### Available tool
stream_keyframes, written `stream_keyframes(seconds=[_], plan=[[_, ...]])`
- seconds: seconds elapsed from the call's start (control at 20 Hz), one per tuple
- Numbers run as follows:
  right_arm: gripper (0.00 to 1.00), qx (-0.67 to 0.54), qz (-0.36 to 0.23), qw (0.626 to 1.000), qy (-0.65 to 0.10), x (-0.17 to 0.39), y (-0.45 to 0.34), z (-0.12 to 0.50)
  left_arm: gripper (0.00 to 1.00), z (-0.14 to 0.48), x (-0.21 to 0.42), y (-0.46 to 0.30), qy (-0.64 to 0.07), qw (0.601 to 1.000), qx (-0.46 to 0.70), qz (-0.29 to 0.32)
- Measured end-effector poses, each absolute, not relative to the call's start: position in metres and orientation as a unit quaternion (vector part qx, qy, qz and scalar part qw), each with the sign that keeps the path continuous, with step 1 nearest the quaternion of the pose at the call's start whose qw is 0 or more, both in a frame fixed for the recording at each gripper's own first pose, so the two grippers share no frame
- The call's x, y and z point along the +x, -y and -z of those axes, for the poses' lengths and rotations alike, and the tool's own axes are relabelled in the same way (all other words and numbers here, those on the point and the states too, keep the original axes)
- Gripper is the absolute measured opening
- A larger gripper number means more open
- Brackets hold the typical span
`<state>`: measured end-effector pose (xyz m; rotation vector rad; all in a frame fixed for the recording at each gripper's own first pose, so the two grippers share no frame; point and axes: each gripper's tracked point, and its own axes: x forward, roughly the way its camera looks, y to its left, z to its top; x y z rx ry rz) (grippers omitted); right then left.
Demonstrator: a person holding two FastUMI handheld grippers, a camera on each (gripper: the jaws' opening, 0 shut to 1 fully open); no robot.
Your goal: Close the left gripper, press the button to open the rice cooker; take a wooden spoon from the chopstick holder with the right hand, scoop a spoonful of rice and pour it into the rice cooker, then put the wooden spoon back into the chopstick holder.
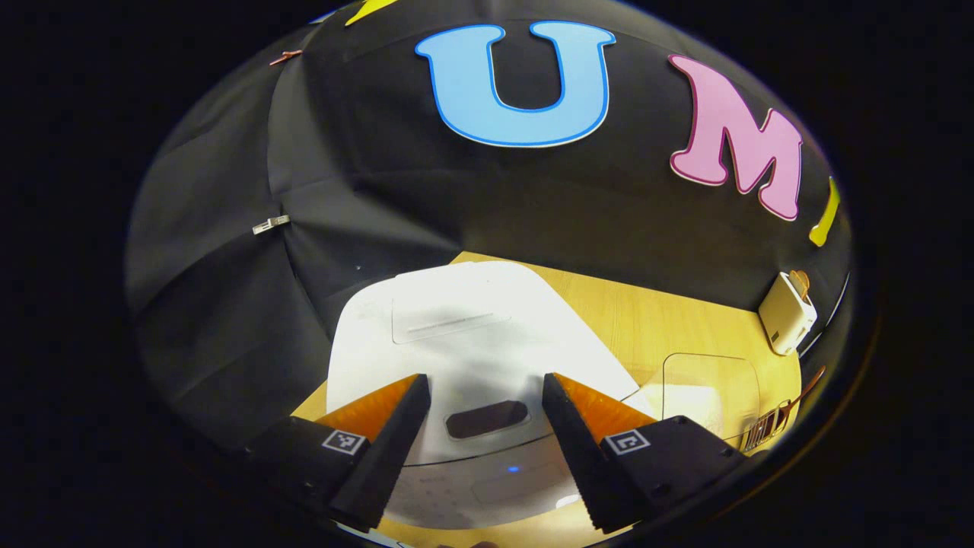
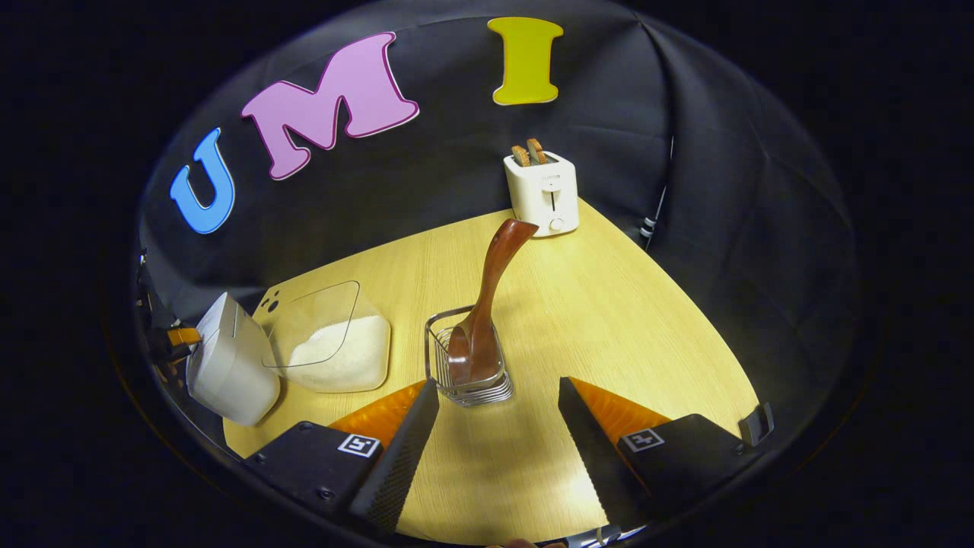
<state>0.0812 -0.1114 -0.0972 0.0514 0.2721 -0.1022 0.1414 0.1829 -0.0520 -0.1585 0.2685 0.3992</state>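
Above the rice cooker, my left hand-held gripper hangs with fingers apart; next I must close it, then press the button.

Wall: black cloth hung in creased panels, filling the upper half of both views and curving down the left and right edges
Seam: in the left gripper view a fold runs down the upper left, pinned by a small pale clip and a reddish clip higher up
Table: light wood-grain tabletop, lower centre of the right gripper view
Toaster: white, two slices in its slots, at the table's far edge against the cloth
Light: bright sheen on the near tabletop, cloth dim toward the edges
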Motion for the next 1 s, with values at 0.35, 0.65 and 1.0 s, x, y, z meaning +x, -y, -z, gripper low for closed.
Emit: stream_keyframes(seconds=[0.35,0.65,1.0], plan=[[0.99,0.022,0.056,0.991,-0.121,0.082,0.102,0.093,1.00,0.053,0.147,-0.178,-0.086,0.978,-0.049,-0.183],[0.98,0.014,0.058,0.993,-0.100,0.080,0.092,0.078,0.95,0.016,0.131,-0.176,-0.038,0.984,-0.035,-0.169],[0.98,0.004,0.042,0.997,-0.068,0.071,0.058,0.046,0.95,-0.055,0.078,-0.124,0.062,0.993,0.010,-0.100]])
